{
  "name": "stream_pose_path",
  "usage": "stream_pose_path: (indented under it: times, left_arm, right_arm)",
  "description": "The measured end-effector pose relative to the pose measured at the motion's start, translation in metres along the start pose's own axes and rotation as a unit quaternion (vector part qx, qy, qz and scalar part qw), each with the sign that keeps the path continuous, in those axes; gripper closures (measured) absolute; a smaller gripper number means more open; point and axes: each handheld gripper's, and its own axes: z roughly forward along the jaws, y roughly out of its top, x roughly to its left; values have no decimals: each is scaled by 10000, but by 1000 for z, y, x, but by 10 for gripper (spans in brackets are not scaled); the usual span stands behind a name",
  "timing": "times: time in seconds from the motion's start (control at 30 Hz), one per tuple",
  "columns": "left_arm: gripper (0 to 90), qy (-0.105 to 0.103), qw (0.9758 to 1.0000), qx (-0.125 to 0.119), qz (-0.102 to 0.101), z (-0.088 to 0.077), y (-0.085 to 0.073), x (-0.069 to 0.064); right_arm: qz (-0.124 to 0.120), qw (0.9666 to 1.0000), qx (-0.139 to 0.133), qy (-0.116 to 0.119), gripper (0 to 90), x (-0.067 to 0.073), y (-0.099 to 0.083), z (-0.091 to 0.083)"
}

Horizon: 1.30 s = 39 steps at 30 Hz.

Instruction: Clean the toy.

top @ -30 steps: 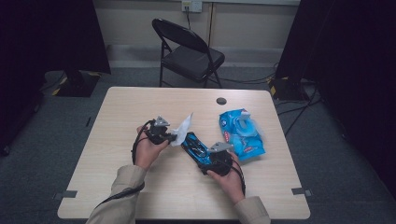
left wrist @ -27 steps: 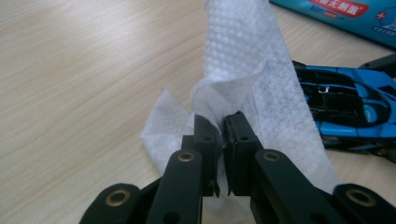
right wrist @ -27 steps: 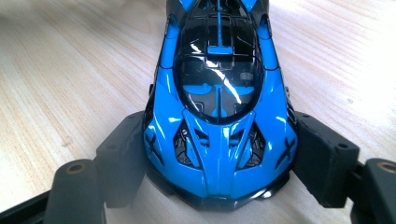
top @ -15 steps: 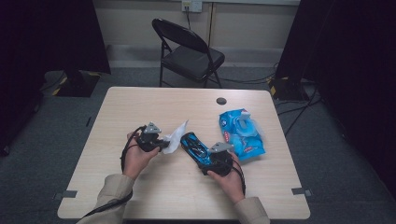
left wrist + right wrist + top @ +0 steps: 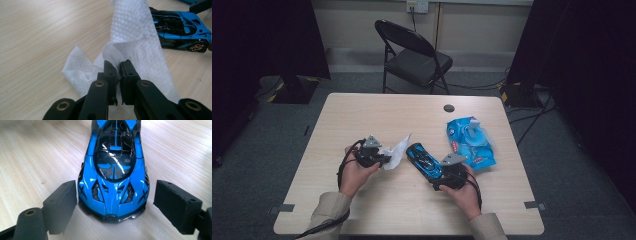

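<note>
Dim room, dark drapes both sides, folding chair (image 5: 414,55) behind a pale wood table (image 5: 362,120). Work in hand looks like wiping down a toy car w/ a wet wipe.

Left gripper (image 5: 118,72): jaws pinched tight on a bunched fold of the wipe (image 5: 140,47); rest of sheet stands up and drapes loose. Wipe sits just left of the car in the high view (image 5: 396,151), not touching it as far as I can tell.

Right gripper (image 5: 113,202): jaws have just been opening, now wide, straddling one end of the car (image 5: 113,175); pads apart from the bodywork, so no grip. Car rests on table, centre-right (image 5: 424,159).

Handling, my guess:
- wipe: v. light, limp, prob. damp, tears easily; hold a gathered wad, as now.
- car: rigid, glossy, slippery shell, rolls on wheels; small trim prob. fragile. Clamp across flanks low by the sills, not the canopy.

Count: 1 car, 1 loose wipe, 1 blue wipes pack (image 5: 469,142) right of the car, 1 chair, 2 grippers.
</note>
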Motion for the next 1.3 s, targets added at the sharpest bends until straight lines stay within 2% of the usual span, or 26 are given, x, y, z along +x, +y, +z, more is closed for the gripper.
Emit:
stream_pose_path:
  times: [0.03,0.13,0.23,0.33,0.37,0.57,0.63,0.93,1.17,1.3]
  left_arm:
    - [848,-14,10000,28,34,0,0,0]
    - [848,-76,10000,36,-41,-1,-1,-4]
    - [849,-76,10000,32,18,-3,-4,-5]
    - [849,-111,9999,35,-80,-2,-10,-7]
    - [849,-123,9999,42,-88,-2,-11,-7]
    - [850,-122,9998,13,-136,-3,-19,-9]
    - [850,-119,9998,35,-143,-5,-21,-9]
    - [850,-86,9998,69,-146,-8,-28,-12]
    - [850,-42,9999,61,-151,-6,-31,-16]
    - [849,-35,9999,89,-126,-5,-31,-18]
  right_arm:
    - [-2,10000,-28,19,177,1,1,-2]
    - [18,9998,-180,87,174,2,8,-10]
    - [21,9996,-229,134,174,1,17,-13]
    - [-10,9996,-279,74,198,-3,29,-12]
    - [-13,9996,-292,64,240,-5,32,-11]
    - [125,9995,-170,232,295,-13,41,3]
    - [127,9995,-113,275,348,-13,44,9]
    - [57,9995,8,320,368,-11,47,31]
    - [6,9995,-46,306,405,-10,46,36]
    - [112,9994,-116,299,410,-11,45,36]
